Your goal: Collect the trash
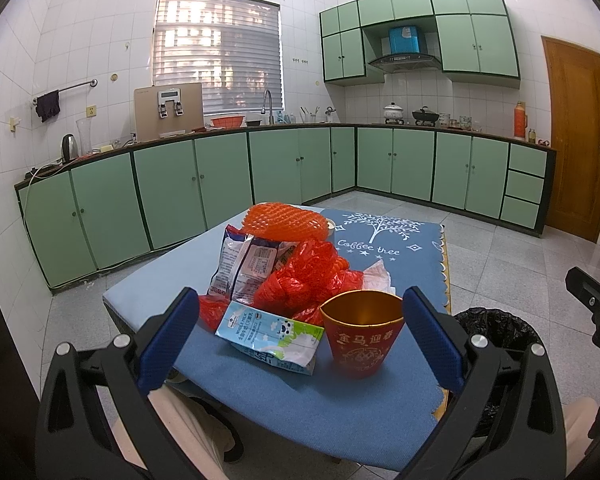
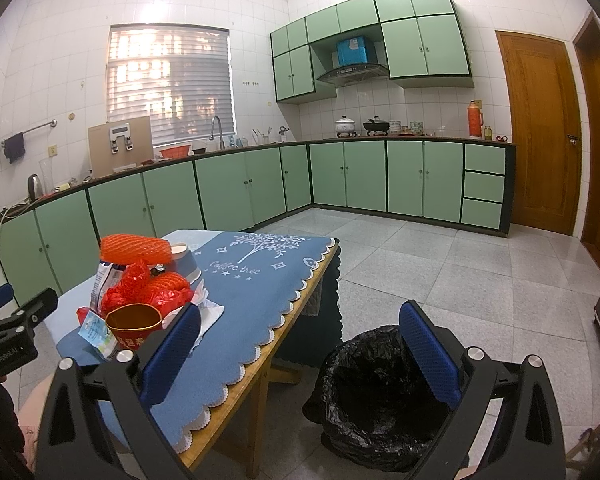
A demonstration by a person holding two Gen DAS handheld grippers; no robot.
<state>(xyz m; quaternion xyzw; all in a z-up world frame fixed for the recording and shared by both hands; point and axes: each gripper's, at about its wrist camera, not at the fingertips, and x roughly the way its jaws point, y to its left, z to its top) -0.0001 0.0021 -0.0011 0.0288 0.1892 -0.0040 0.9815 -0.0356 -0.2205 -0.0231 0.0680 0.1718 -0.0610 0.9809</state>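
Trash pile: red paper cup with gold lining point(image 1: 362, 334), flattened blue-and-white milk carton point(image 1: 270, 334), crumpled red plastic bag point(image 1: 312, 276), silver-blue snack wrapper point(image 1: 240, 264) and orange foam fruit netting point(image 1: 286, 222), clustered on the near part of the blue tablecloth point(image 1: 300, 396).
Left gripper point(image 1: 296, 336): jaws spread wide, empty; cup and carton lie between its blue fingertips, untouched.
Right gripper point(image 2: 300, 344): jaws wide apart, empty, beside the table edge, above the floor.
Bin: black-bag-lined trash bin point(image 2: 374, 384) on the floor just beside the table, partly behind the right finger.
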